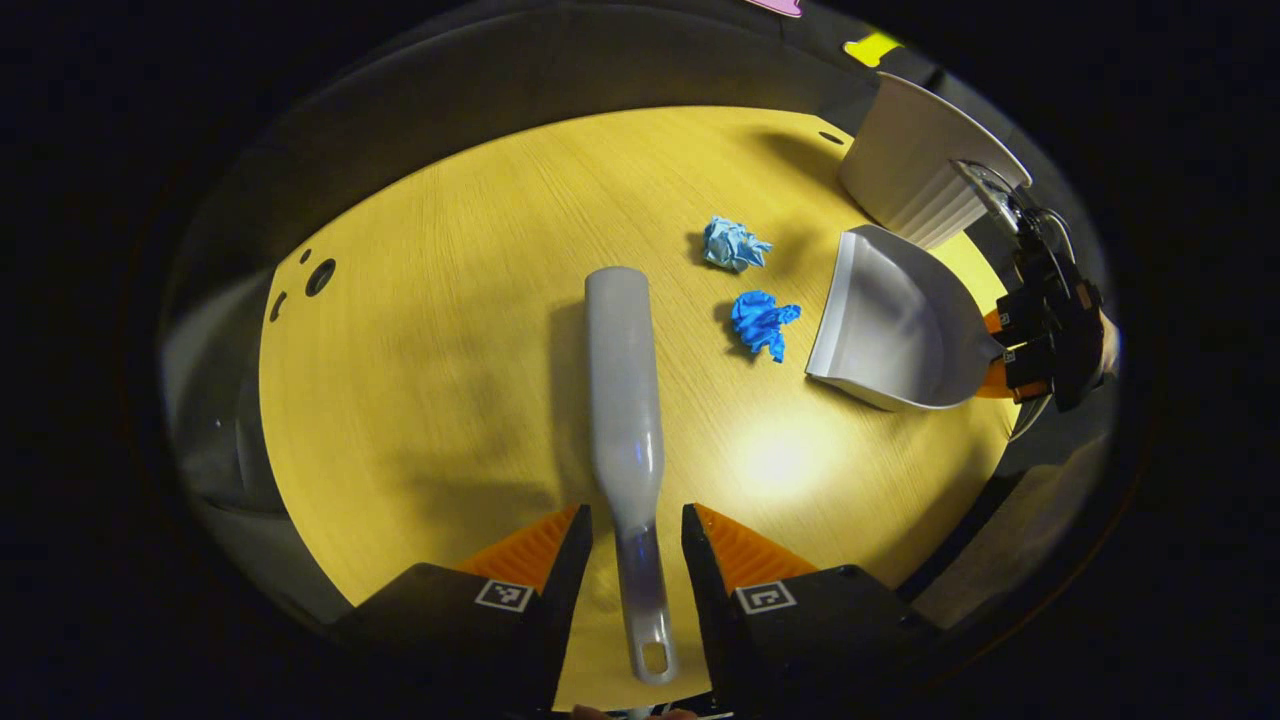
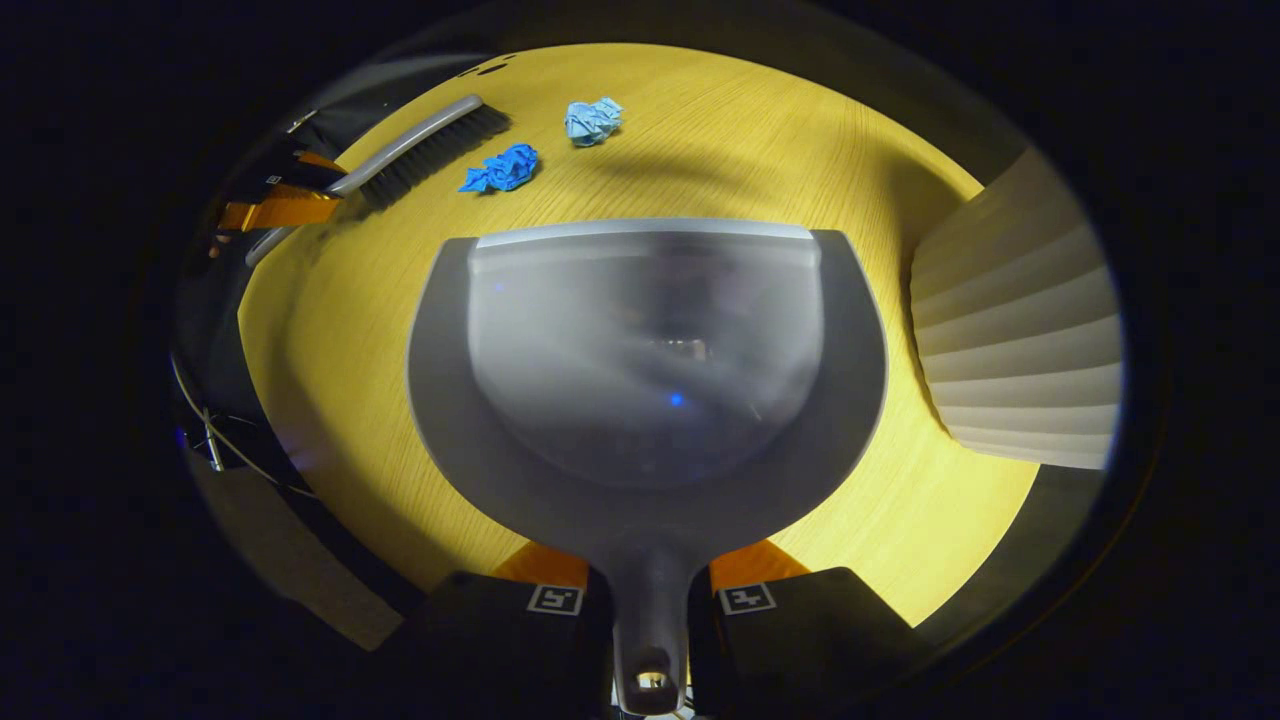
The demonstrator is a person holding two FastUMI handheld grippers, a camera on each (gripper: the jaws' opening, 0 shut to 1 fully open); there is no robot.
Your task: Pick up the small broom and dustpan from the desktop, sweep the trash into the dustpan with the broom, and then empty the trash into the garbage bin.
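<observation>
Black, blocky housing on each tool, with a small square black-and-white marker on top of each finger block. Ribbed inner faces along the fingers. Thin dark cables looping behind the right tool, below a glassy dome.
</observation>
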